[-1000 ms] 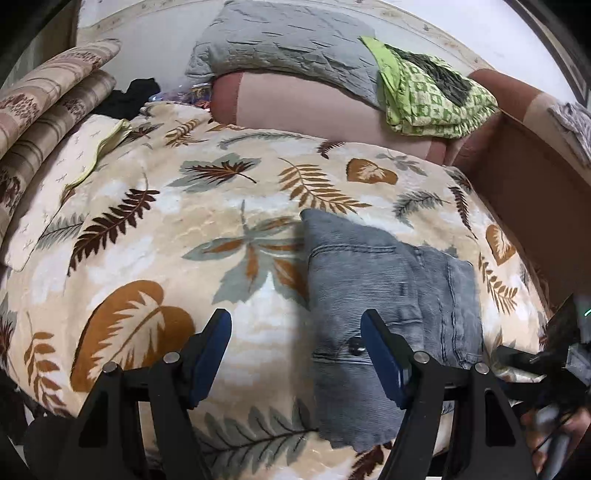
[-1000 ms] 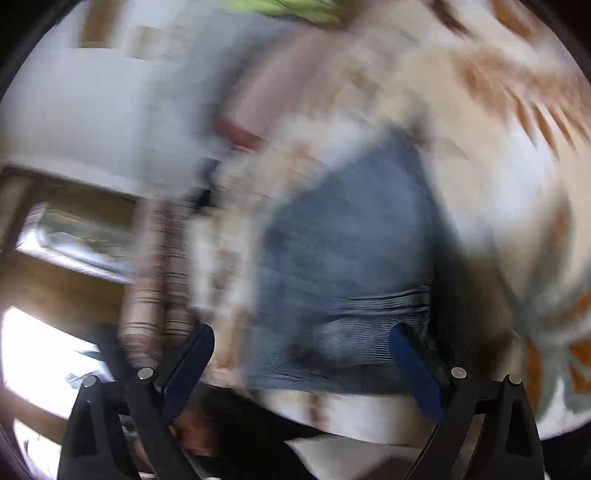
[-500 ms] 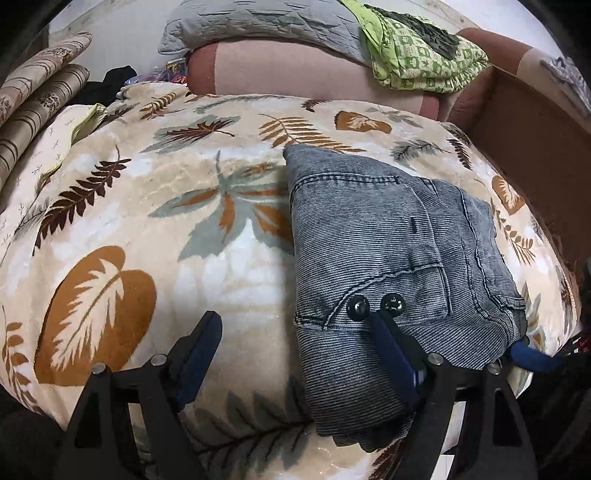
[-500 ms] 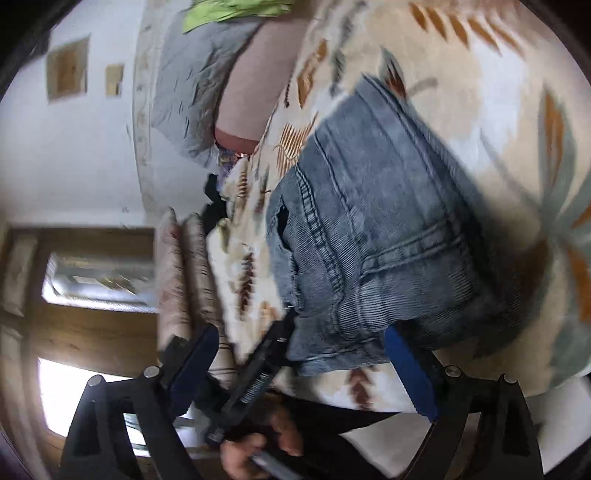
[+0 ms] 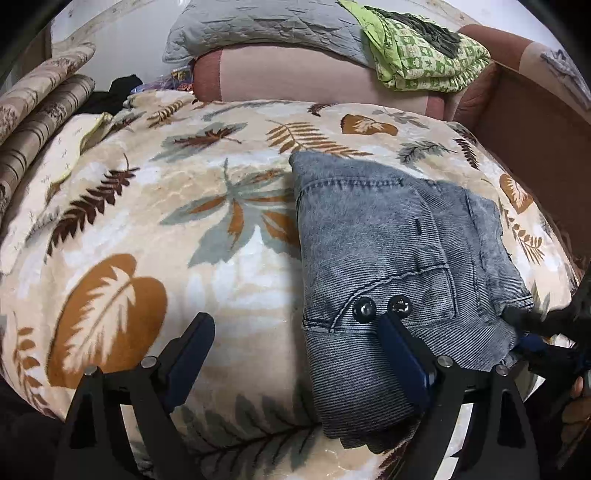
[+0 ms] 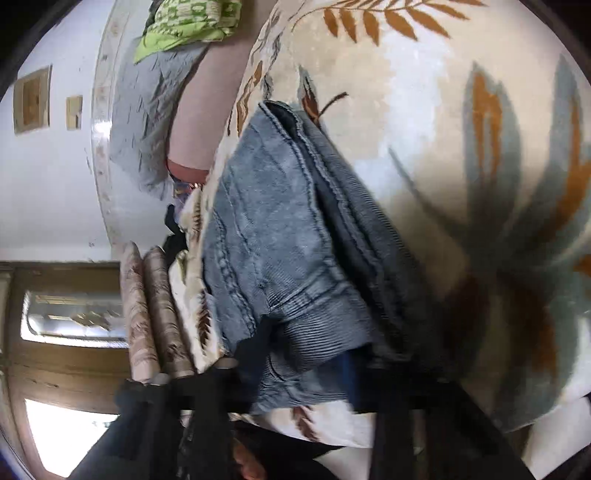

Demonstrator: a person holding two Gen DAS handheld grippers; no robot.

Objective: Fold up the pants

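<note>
Grey-blue denim pants [image 5: 391, 266] lie folded into a thick stack on a leaf-print blanket [image 5: 155, 229]. My left gripper [image 5: 295, 354] is open and empty, its right finger [image 5: 402, 354] over the near edge of the pants by two black snap buttons. My right gripper [image 6: 306, 354] has closed on the near right corner of the folded pants [image 6: 280, 251]; in the left wrist view its tip [image 5: 524, 325] shows at that corner.
A pink bolster [image 5: 295, 74] with a grey quilt [image 5: 258, 26] and a green patterned cloth [image 5: 424, 55] lies at the back. Striped cushions [image 5: 33, 122] are at the left. A brown bed frame [image 5: 535, 140] runs along the right.
The right gripper has moved in and closed on the pants' corner. The left gripper has pulled back slightly and stays open.
</note>
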